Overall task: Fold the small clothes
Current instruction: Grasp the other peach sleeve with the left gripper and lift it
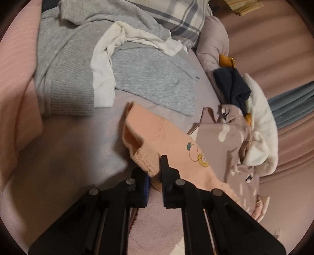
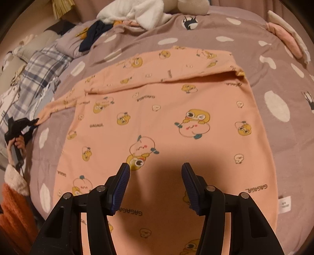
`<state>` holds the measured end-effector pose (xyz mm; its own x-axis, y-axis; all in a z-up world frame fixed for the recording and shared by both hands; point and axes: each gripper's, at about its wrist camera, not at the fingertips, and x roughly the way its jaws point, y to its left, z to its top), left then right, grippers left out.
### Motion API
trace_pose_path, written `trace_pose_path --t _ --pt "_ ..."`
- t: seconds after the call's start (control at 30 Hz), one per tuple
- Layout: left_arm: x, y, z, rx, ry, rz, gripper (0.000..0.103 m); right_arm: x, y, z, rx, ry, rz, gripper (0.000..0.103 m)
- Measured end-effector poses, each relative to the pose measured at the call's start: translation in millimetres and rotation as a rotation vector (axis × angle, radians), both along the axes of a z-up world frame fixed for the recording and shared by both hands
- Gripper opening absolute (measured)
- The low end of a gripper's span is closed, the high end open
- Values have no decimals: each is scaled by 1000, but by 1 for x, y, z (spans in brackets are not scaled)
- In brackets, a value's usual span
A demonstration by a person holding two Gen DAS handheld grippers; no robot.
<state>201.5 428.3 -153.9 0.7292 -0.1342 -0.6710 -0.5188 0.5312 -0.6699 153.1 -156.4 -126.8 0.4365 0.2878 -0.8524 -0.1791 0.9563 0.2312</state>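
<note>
A peach shirt (image 2: 166,117) printed with cartoon figures lies flat on the mauve spotted bedcover (image 2: 284,82). One sleeve (image 2: 166,66) is folded across its far edge. The other sleeve (image 2: 58,106) stretches out to the left, and its ribbed cuff (image 1: 145,158) sits pinched between the fingers of my left gripper (image 1: 154,166). From the right wrist view that left gripper (image 2: 19,125) shows small at the left edge, held by a hand. My right gripper (image 2: 155,168) hovers open over the shirt's near half, with nothing between its pads.
Grey knitwear (image 1: 64,78) and a white cloth (image 1: 106,64) lie heaped beyond the cuff, beside a plaid pillow (image 1: 182,17). A navy garment (image 1: 233,86) and white fleece (image 1: 261,121) sit to the right. Folded pink pieces (image 2: 286,39) rest at the far right, and an orange knit (image 2: 13,211) at the near left.
</note>
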Motion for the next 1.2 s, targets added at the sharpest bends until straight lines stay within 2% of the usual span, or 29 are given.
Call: trace_pose_path --t 0.23,0.37,0.53,0.73,0.87,1.2 --pt "1 -5 9 37 -12 9 6 1 -2 -1 14 3 -7 55" --pt "3 -9 14 84 26 1 5 0 -2 0 29 4 -7 55" --pt "4 -18 29 89 -17 -12 5 -3 -1 7 18 -21 6 55" --pt "14 -38 60 109 -50 -55 5 -11 -7 12 33 -43 8 55" --pt "18 -72 90 190 -76 -97 5 -22 -18 9 65 -32 1 55" --pt "53 -172 124 227 -131 -211 5 -56 -71 19 109 -65 -63 55"
